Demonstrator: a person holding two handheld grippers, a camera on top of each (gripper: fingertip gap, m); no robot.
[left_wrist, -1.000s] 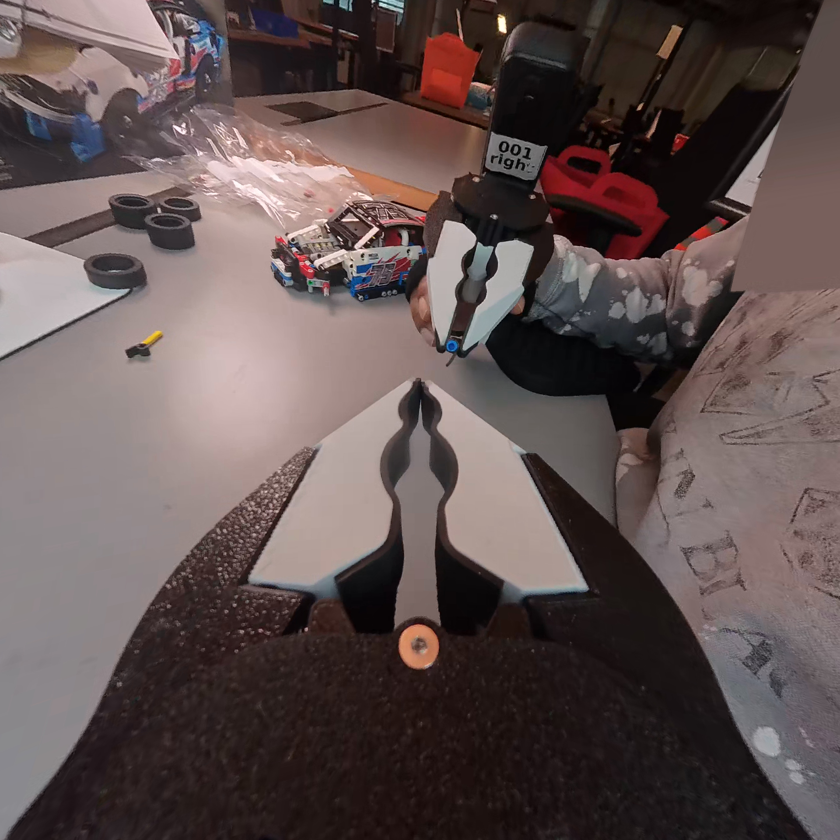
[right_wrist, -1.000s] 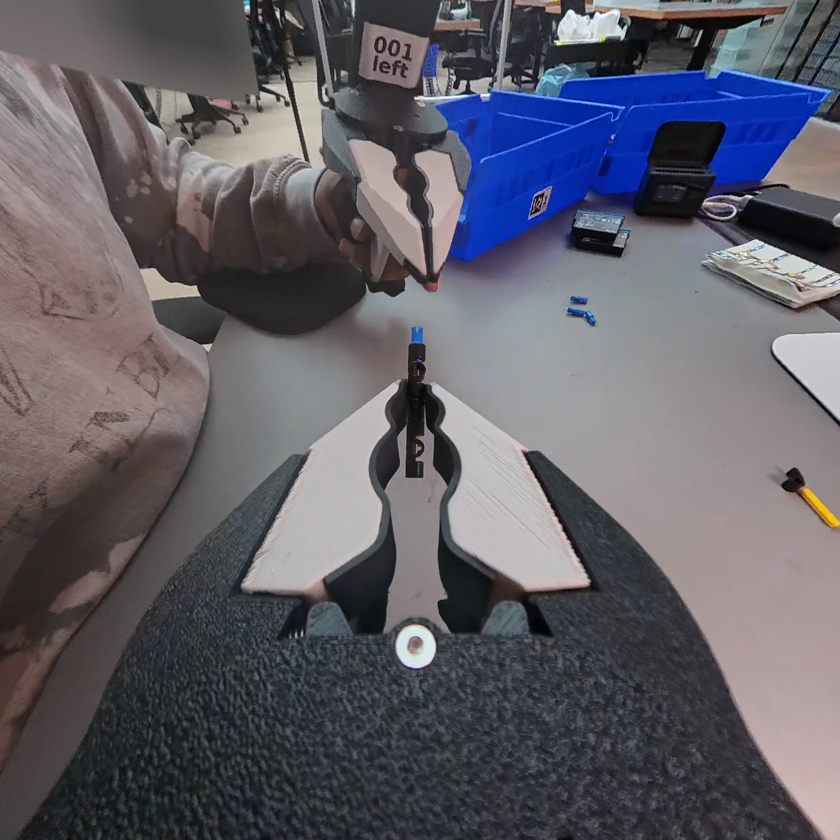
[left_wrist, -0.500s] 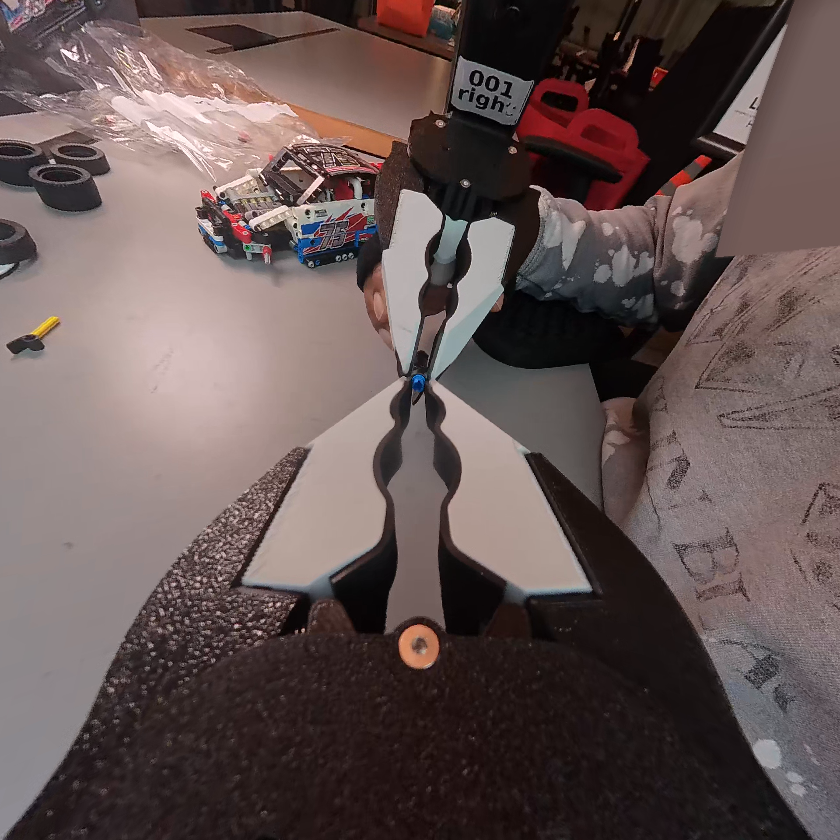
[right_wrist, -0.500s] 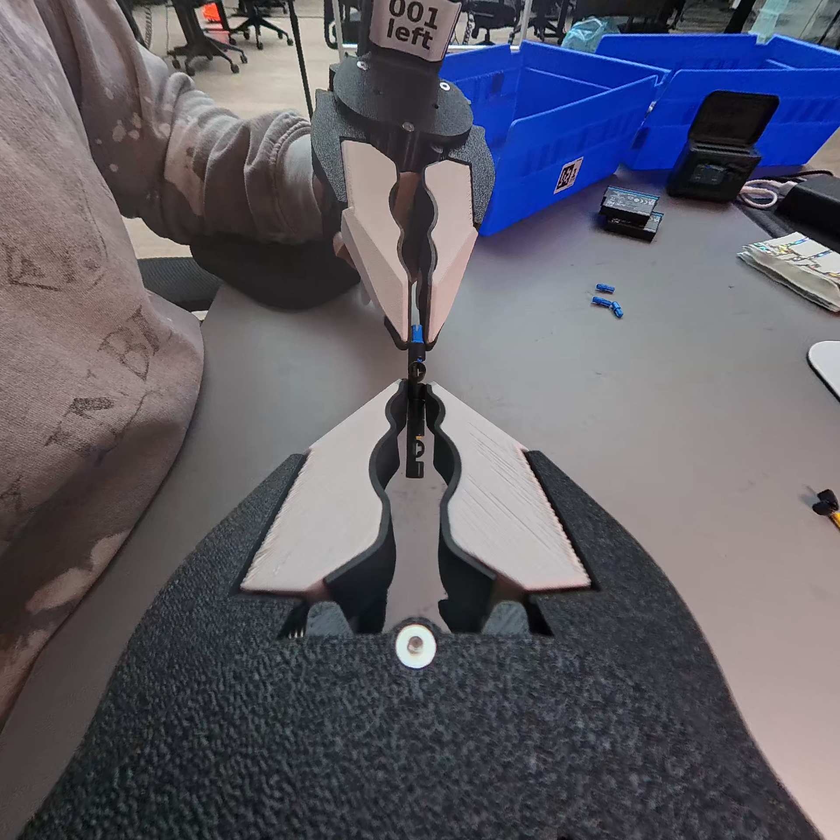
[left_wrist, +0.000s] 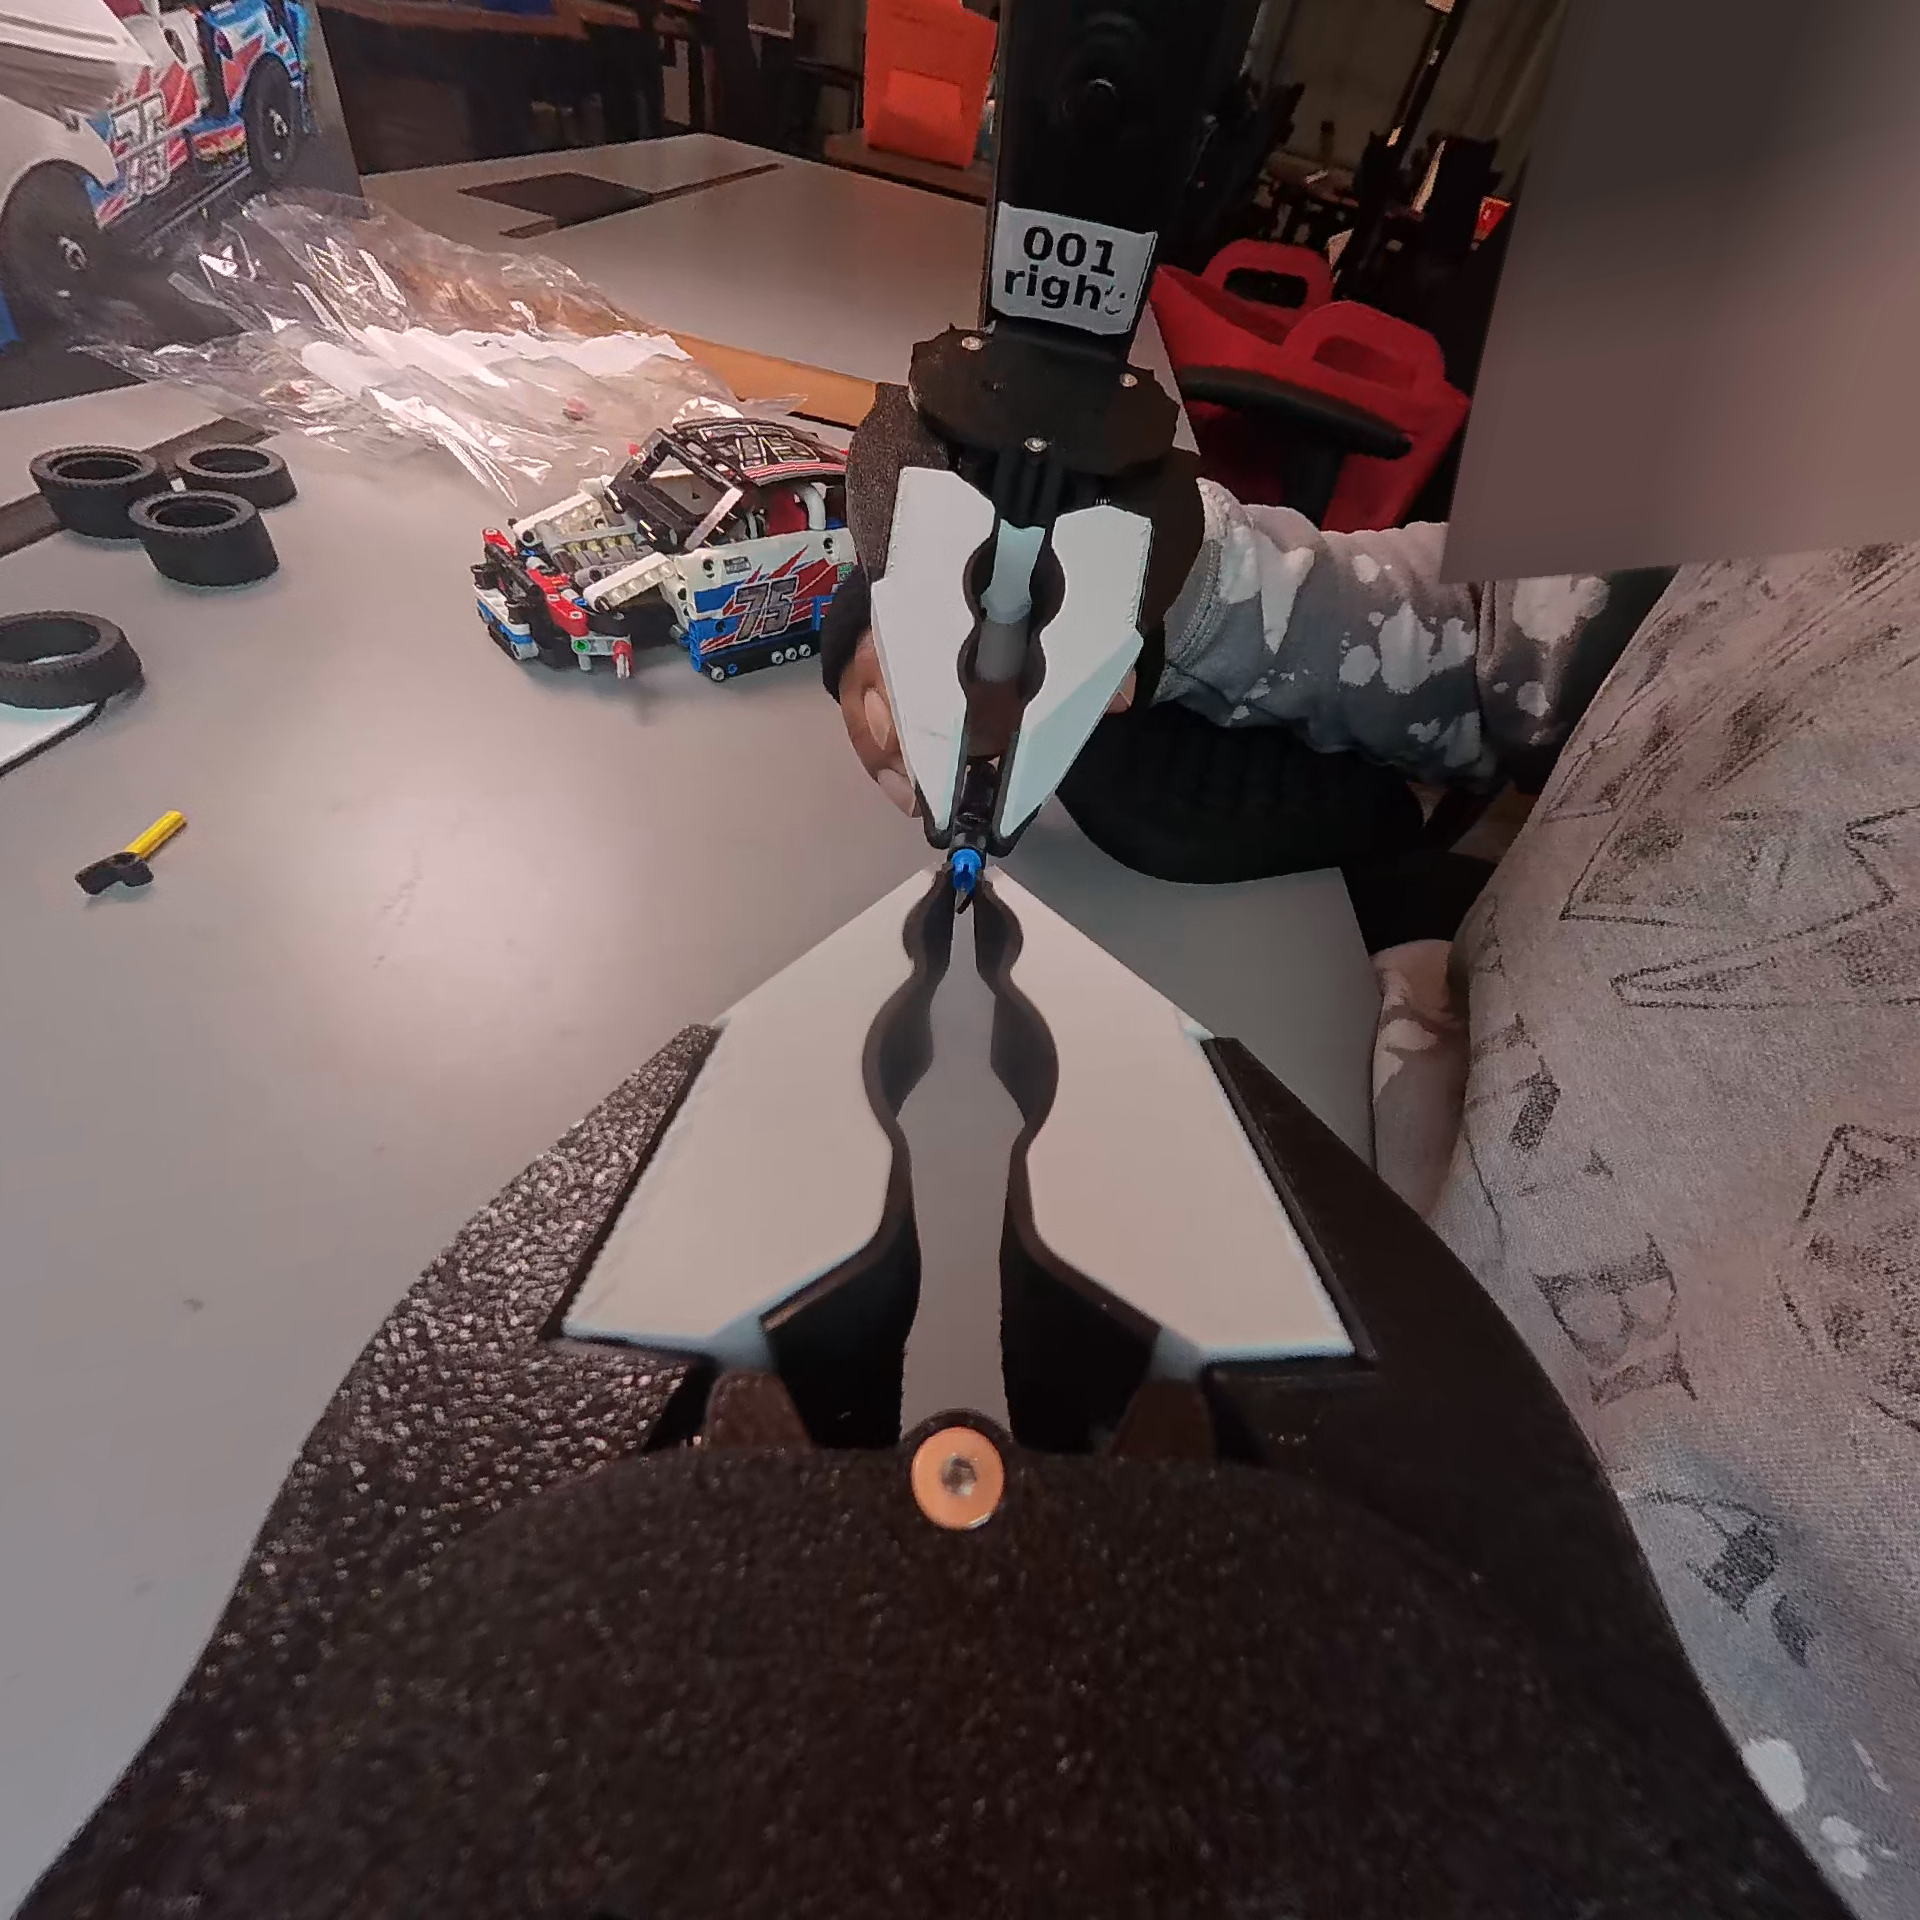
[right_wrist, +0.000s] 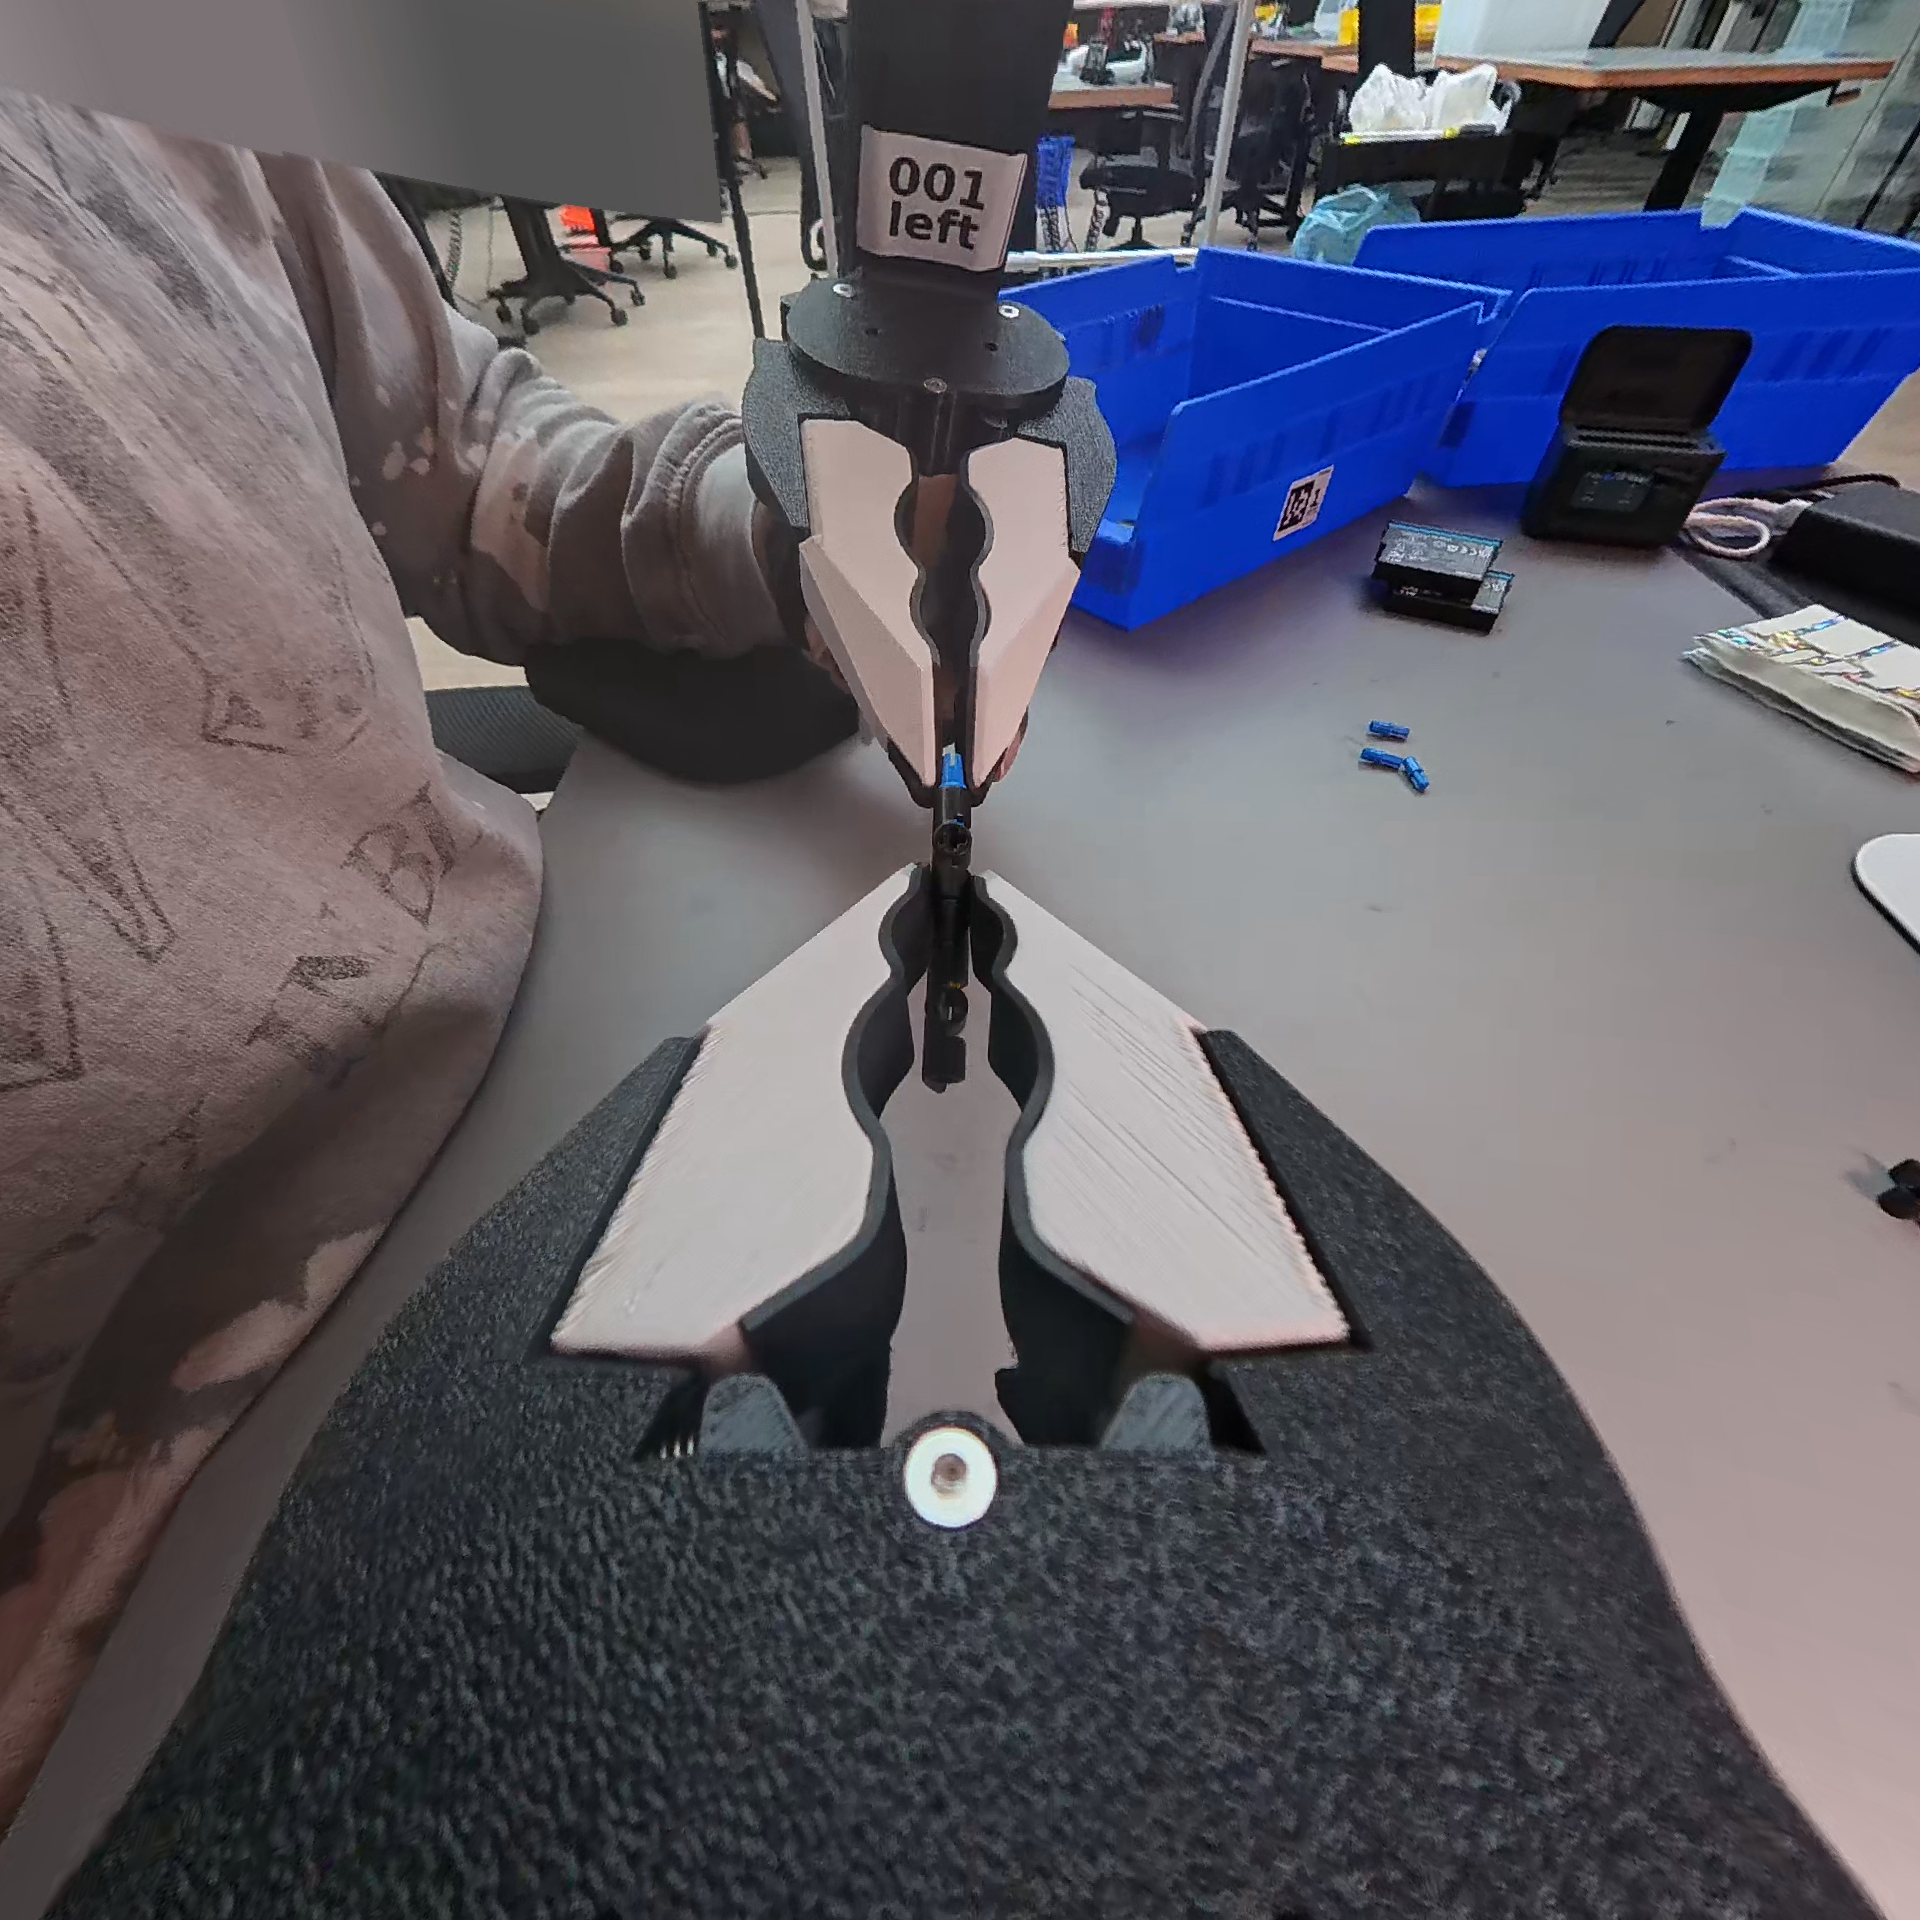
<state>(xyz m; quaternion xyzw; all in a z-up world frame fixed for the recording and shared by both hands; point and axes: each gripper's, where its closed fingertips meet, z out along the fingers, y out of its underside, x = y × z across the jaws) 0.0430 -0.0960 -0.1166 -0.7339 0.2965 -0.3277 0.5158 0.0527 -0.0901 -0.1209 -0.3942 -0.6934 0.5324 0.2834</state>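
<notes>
My right gripper (right_wrist: 948, 883) is shut on a thin black rod-like piece (right_wrist: 945, 977) that points forward, with a blue pin (right_wrist: 949, 771) on its far end. My left gripper (left_wrist: 961, 888) faces it tip to tip above the grey table (left_wrist: 416, 935), and its fingertips are closed around the blue pin (left_wrist: 965, 862). In the right wrist view the left gripper (right_wrist: 951, 779) hangs tip down over the pin. In the left wrist view the right gripper (left_wrist: 971, 831) does the same. A hand and a mottled grey sleeve (left_wrist: 1330, 644) are behind it.
A red, white and blue brick-built car (left_wrist: 686, 582), several black tyres (left_wrist: 197, 520), a clear plastic bag (left_wrist: 395, 332) and a small yellow-and-black part (left_wrist: 130, 857) lie to the left. Blue bins (right_wrist: 1299, 416), loose blue pins (right_wrist: 1392, 748), black batteries (right_wrist: 1444, 582) and a folded booklet (right_wrist: 1808, 675) lie to the right. Less than 4 cm separates the two grippers' tips.
The two grippers have come together. A second ago the left gripper was shut and apart from the blue pin. Now its tips are on the pin. The right gripper still holds the black piece.
</notes>
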